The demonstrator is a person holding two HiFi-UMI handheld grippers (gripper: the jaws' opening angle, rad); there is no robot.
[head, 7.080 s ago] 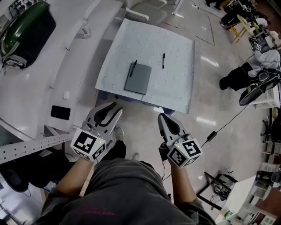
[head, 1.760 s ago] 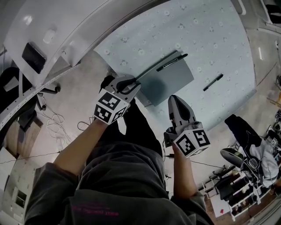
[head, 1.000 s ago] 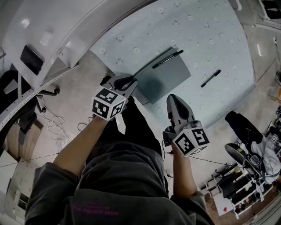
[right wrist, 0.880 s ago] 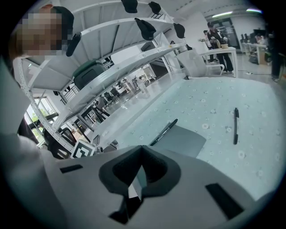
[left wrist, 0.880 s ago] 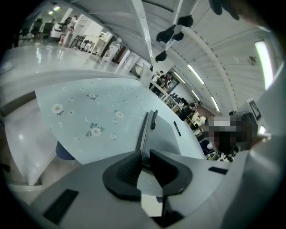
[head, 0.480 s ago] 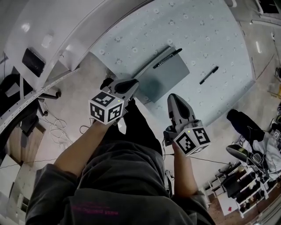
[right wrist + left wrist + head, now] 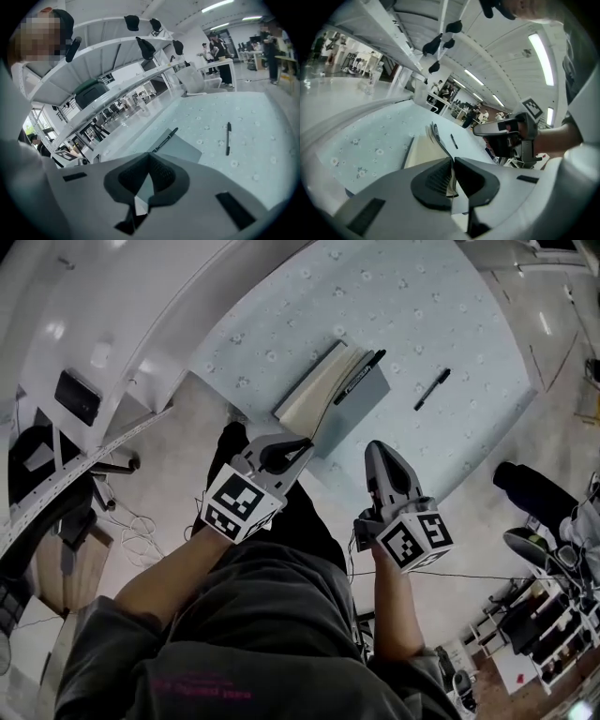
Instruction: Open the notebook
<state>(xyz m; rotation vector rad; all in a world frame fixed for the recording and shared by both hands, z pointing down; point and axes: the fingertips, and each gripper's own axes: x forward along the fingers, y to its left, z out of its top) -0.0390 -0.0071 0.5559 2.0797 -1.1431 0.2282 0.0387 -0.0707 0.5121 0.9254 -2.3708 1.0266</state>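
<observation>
My left gripper (image 7: pixel 302 442) has narrow jaws, closing on the near edge of the thin grey cover (image 7: pixel 370 397) of the slim grey notebook (image 7: pixel 330 405). This edge sits pinched between the pads. The cover is lifted and tilted, and under it the cream pages (image 7: pixel 309 397) show. A black pen (image 7: pixel 359 377) lies on the tilted cover. A second black pen (image 7: pixel 432 389) lies to the right of the notebook, apart from it. The notebook lies on the pale blue flowered tablecloth (image 7: pixel 450 315). My right gripper (image 7: pixel 378 448) hangs just beside the notebook's near right corner, jaws together and holding nothing.
</observation>
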